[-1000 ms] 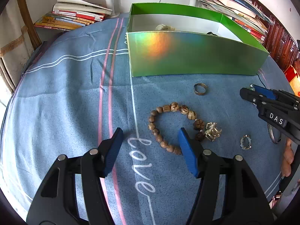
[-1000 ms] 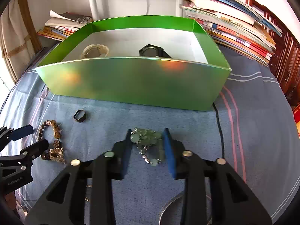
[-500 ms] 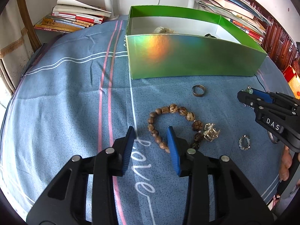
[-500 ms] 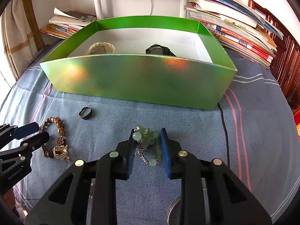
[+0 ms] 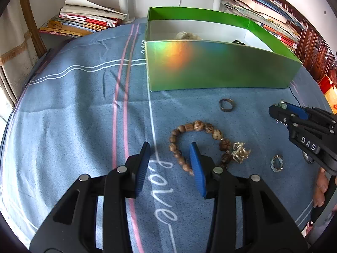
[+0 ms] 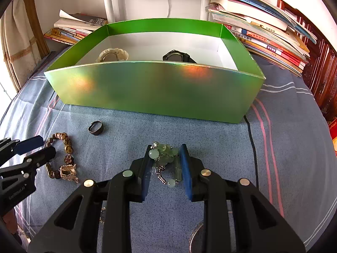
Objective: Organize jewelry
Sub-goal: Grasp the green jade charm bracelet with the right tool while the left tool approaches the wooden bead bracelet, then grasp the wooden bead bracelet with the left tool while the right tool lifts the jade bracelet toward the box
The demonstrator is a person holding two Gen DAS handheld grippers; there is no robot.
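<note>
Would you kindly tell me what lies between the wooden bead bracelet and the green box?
A dark ring lies on the cloth, seen in both views.

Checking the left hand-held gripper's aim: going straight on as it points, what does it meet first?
Probably the wooden bead bracelet: its near beads lie between the opening fingers of the left hand-held gripper. Height above the cloth is unclear.

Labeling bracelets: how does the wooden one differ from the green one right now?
The wooden bracelet has brown beads; the green bracelet has pale jade-like beads on a metal chain. The wooden lies on the cloth, unclamped, in an open loop; the green is bunched in the right gripper. Both are beaded and outside the box.
</note>
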